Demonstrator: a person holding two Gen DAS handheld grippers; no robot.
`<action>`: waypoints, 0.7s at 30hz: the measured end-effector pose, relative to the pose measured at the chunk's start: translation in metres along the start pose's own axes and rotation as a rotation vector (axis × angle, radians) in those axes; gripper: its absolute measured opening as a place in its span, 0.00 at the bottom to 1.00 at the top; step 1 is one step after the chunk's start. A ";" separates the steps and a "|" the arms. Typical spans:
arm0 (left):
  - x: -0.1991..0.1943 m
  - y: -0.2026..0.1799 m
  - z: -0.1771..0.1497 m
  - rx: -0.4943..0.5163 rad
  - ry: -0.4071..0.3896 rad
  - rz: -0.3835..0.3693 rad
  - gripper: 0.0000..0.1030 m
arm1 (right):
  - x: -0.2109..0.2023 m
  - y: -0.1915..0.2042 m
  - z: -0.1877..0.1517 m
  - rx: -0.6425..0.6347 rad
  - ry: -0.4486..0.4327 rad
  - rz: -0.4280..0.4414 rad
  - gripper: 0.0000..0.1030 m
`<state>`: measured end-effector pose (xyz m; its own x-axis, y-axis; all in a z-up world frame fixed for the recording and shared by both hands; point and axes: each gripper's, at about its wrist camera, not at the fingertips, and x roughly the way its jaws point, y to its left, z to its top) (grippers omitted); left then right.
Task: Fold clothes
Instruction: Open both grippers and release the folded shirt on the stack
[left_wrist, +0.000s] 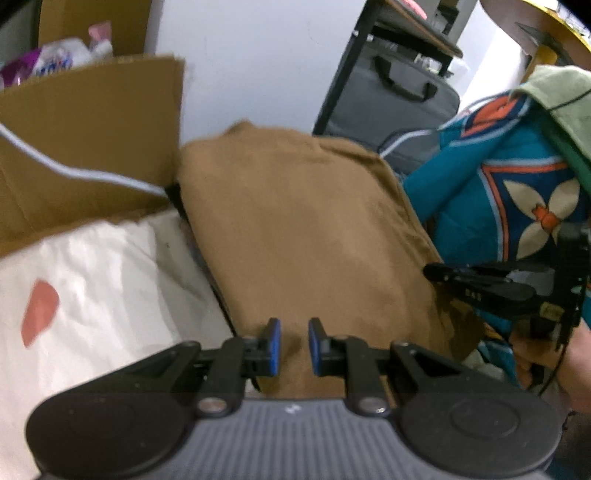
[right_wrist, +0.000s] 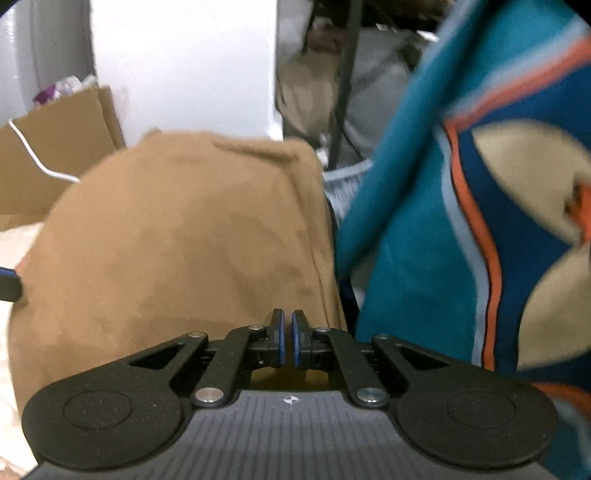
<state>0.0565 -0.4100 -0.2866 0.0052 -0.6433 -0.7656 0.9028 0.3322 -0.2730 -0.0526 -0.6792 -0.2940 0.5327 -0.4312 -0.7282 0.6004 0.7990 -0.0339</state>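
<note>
A brown garment (left_wrist: 303, 229), folded into a thick pad, fills the middle of both views (right_wrist: 177, 236). My left gripper (left_wrist: 293, 345) sits at its near edge. The blue pads stand a little apart with a fold of brown cloth pinched between them. My right gripper (right_wrist: 288, 339) is at the garment's right edge with its pads almost together on a thin layer of the cloth. In the left wrist view the right gripper (left_wrist: 430, 271) bites the same edge from the right, and brown fabric hangs under it.
A cardboard box (left_wrist: 85, 122) with a white cable (left_wrist: 74, 170) stands at the left, above a white cloth with a red patch (left_wrist: 85, 295). Teal patterned fabric (left_wrist: 498, 206) hangs close on the right under a green cloth (left_wrist: 554, 96). A grey bag (left_wrist: 388, 107) sits behind.
</note>
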 end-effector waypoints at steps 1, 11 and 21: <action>0.003 0.000 -0.004 -0.001 0.009 0.004 0.17 | 0.002 -0.003 -0.005 0.002 0.008 -0.007 0.07; 0.001 0.010 -0.030 -0.027 0.044 0.025 0.17 | -0.007 -0.012 -0.024 0.005 0.034 -0.067 0.07; -0.009 0.019 -0.046 -0.107 0.070 0.001 0.35 | -0.051 -0.020 -0.040 0.115 0.009 -0.051 0.44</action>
<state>0.0540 -0.3661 -0.3116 -0.0278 -0.5945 -0.8036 0.8517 0.4067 -0.3304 -0.1157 -0.6567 -0.2841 0.4949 -0.4662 -0.7333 0.6911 0.7227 0.0069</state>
